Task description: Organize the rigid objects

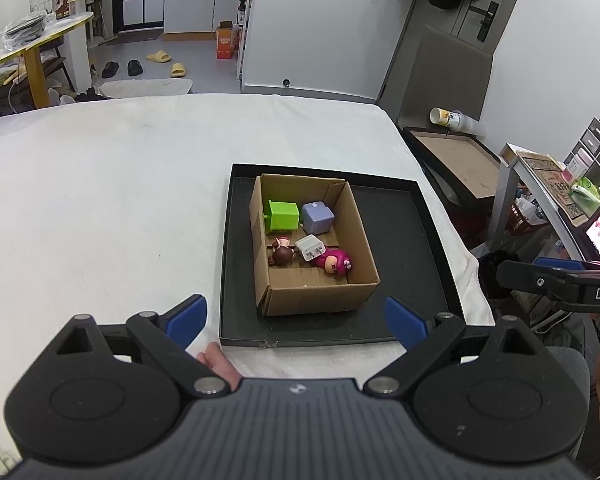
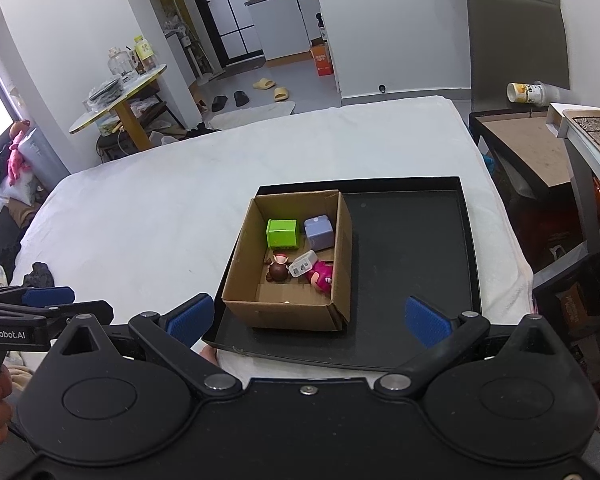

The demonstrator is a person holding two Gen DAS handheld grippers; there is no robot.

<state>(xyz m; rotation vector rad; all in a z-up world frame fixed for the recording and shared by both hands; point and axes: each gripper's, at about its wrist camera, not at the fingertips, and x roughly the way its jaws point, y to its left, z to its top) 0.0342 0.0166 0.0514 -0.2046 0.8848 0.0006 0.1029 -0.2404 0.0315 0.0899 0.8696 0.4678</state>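
A: Anything left to sort?
B: Seemingly not (toys and blocks all lie in the cardboard box (image 1: 316, 276), on the tray (image 1: 412, 248)). Left gripper (image 1: 296, 320) and right gripper (image 2: 306, 320) both gape, empty, near the tray's near edge.

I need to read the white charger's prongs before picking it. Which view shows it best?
The left wrist view: the white charger appears larger, its top and prong face both visible. The right wrist view shows it smaller, with the prong face towards the camera.
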